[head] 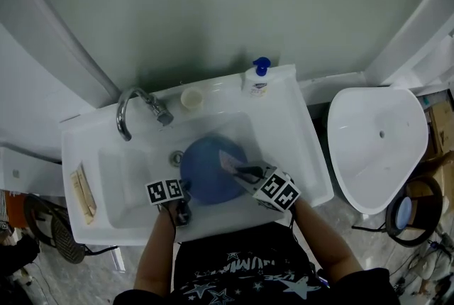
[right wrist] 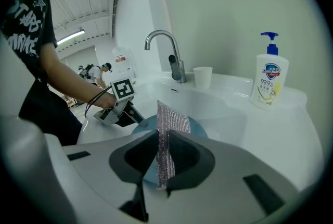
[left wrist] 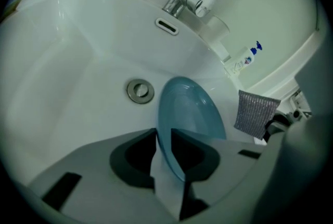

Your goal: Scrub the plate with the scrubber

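A blue plate [head: 206, 169] stands tilted in the white sink [head: 298, 147], close to the drain [left wrist: 139, 90]. My left gripper [head: 186, 191] is shut on the plate's near rim [left wrist: 167, 155], which runs between its jaws. My right gripper [head: 245, 171] is shut on a silvery mesh scrubber [right wrist: 169, 121]. The scrubber [head: 230, 162] hangs over the plate's right part, and I cannot tell whether it touches the plate. In the left gripper view the scrubber [left wrist: 255, 111] shows to the right of the plate [left wrist: 190, 108]. In the right gripper view the left gripper [right wrist: 136, 120] reaches the plate [right wrist: 200, 126] from the left.
A chrome faucet [head: 135, 108] rises at the sink's back left. A small cup [head: 191, 98] and a soap pump bottle [head: 259, 80] stand on the back ledge. A tan object [head: 83, 190] lies on the left rim. A white toilet [head: 376, 140] is at the right.
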Demonstrator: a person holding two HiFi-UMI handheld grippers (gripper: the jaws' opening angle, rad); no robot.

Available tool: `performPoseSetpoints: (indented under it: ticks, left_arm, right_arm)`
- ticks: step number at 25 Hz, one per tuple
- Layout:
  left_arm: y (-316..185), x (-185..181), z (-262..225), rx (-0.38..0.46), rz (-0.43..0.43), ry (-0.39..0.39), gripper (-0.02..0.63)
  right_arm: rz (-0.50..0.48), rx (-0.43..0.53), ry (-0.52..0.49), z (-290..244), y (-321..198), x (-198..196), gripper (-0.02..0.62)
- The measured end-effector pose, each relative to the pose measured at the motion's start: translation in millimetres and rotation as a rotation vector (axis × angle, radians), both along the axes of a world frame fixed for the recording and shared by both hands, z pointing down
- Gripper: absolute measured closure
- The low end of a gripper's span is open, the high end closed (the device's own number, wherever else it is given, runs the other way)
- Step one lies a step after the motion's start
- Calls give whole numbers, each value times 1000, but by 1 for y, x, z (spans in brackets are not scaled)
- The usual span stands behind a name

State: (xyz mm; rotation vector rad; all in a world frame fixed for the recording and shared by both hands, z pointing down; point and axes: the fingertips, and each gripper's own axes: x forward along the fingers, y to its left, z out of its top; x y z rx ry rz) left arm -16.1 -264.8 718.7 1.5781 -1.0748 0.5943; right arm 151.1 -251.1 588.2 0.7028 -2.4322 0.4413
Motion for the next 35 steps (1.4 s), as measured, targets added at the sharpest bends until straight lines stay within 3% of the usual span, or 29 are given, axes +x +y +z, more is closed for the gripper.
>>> performPoseSetpoints:
  ticks: [6, 11, 19, 28, 35]
  left_arm:
    - [7, 15, 4, -2, 82, 46, 437]
    - [2, 8, 2, 30, 54, 46, 388]
    - [2, -27, -26, 122, 47, 77, 385]
    - [19, -54, -86, 286, 132, 165, 385]
    - [44, -81, -126, 359, 149, 290, 385]
  right_arm:
    - [15, -11, -3, 3, 2, 2, 522]
    - [41, -12, 1, 3, 3, -4, 522]
    - [123, 28, -5, -17, 3, -28, 522]
    - [227, 48, -28, -28, 25, -73, 522]
    - [291, 97, 0, -34, 49, -115, 522]
